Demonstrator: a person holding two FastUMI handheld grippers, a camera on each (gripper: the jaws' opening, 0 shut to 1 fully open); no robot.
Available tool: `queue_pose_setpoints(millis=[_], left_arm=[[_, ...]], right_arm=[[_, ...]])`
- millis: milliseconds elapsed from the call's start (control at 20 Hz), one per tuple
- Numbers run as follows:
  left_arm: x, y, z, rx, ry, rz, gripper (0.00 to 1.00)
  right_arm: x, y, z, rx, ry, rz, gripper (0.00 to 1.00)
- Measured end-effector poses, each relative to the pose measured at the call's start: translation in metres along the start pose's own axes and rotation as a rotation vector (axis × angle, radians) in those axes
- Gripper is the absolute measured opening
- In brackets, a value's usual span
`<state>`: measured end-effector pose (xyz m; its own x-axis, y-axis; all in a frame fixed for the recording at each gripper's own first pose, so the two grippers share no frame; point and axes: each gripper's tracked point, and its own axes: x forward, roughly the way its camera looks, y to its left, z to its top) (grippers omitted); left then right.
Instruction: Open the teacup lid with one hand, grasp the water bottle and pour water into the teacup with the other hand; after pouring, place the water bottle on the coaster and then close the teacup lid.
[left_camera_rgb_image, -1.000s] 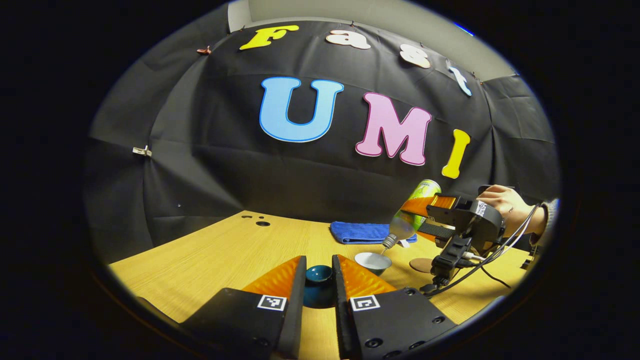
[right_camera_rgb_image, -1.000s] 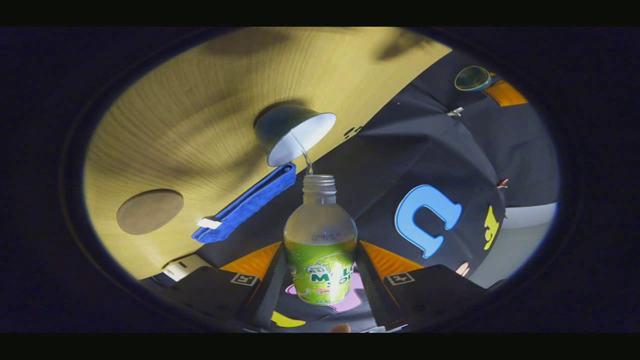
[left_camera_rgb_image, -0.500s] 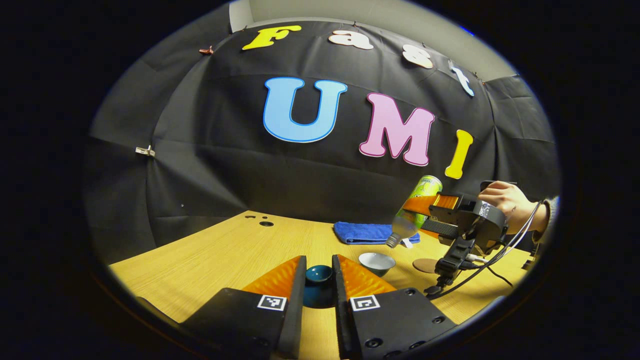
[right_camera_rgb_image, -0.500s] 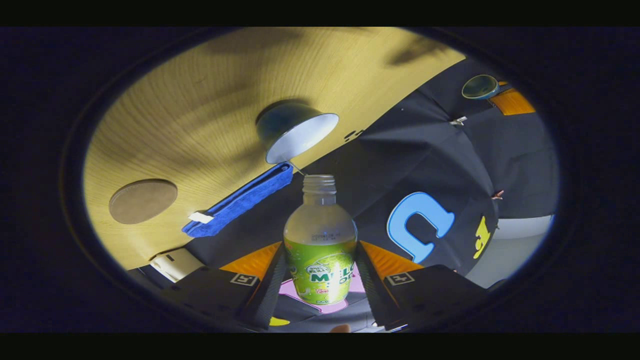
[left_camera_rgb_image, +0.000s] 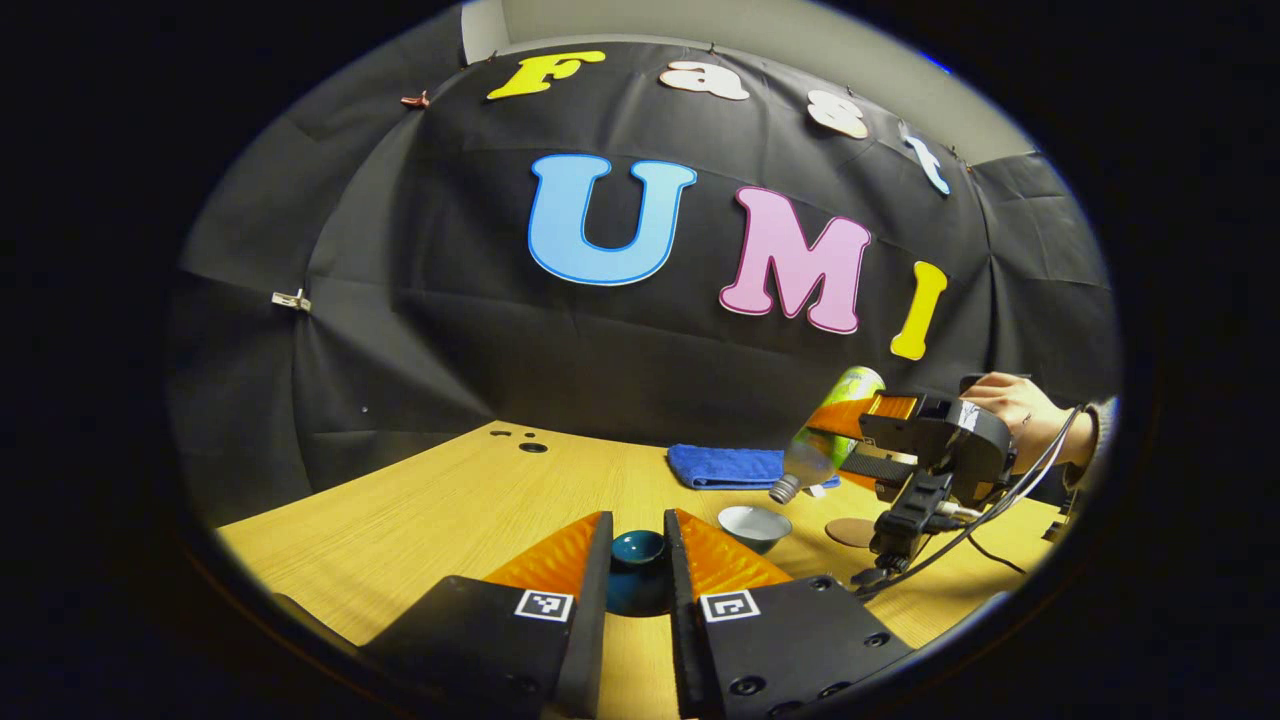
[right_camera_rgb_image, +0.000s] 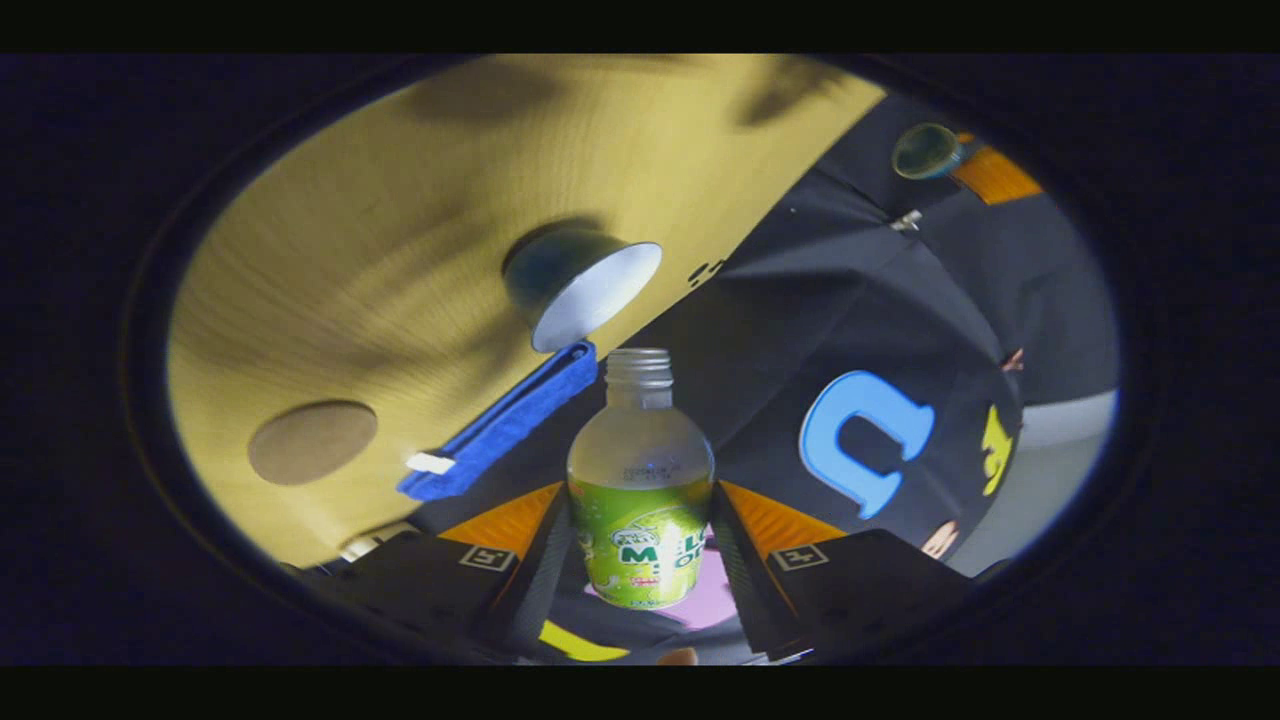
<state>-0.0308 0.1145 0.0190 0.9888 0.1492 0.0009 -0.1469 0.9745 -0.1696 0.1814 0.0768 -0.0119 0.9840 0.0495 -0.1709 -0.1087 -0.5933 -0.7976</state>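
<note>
My left gripper (left_camera_rgb_image: 637, 518) is shut on the dark teal teacup lid (left_camera_rgb_image: 638, 565), held low over the wooden table (left_camera_rgb_image: 470, 500). Just beyond it to the right stands the uncovered teacup (left_camera_rgb_image: 752, 524), white inside. My right gripper (right_camera_rgb_image: 640, 490) is shut on the clear water bottle (right_camera_rgb_image: 640, 450) with a green label. In the left gripper view the bottle (left_camera_rgb_image: 822, 438) hangs tilted, mouth down, just above and right of the cup. No stream shows at its mouth. The round brown coaster (left_camera_rgb_image: 850, 531) lies right of the cup, under the right gripper (left_camera_rgb_image: 842, 437).
A folded blue cloth (left_camera_rgb_image: 725, 465) lies behind the cup near the black wall. A hand (left_camera_rgb_image: 1020, 405) and cables trail at the right gripper. In the right gripper view the teacup (right_camera_rgb_image: 580, 285), coaster (right_camera_rgb_image: 312, 442) and cloth (right_camera_rgb_image: 500, 425) appear tilted.
The thin stream of water from the bottle into the cup has thinned and stopped. The right gripper has swung the bottle slightly. The left gripper holds still with the lid.
</note>
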Motion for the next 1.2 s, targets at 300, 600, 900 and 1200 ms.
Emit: queue_pose_setpoints(millis=[300, 600, 900, 1200], left_arm=[[-0.002, -0.001, 0.004, 0.008, -0.016, -0.005, 0.32], [-0.004, -0.007, 0.007, -0.01, -0.037, -0.036, 0.32], [0.0, -0.017, -0.001, 0.031, -0.019, -0.036, 0.32], [0.005, -0.024, -0.007, 0.059, -0.009, -0.034, 0.32]], right_arm=[[-0.002, 0.02, 0.001, 0.71, -0.002, 0.067, 0.77], [-0.006, 0.008, -0.015, 1.469, -0.091, 0.065, 0.78], [-0.004, 0.021, -0.025, 2.021, -0.238, 0.059, 0.77], [0.002, 0.027, -0.023, 2.129, -0.221, 0.032, 0.78]])
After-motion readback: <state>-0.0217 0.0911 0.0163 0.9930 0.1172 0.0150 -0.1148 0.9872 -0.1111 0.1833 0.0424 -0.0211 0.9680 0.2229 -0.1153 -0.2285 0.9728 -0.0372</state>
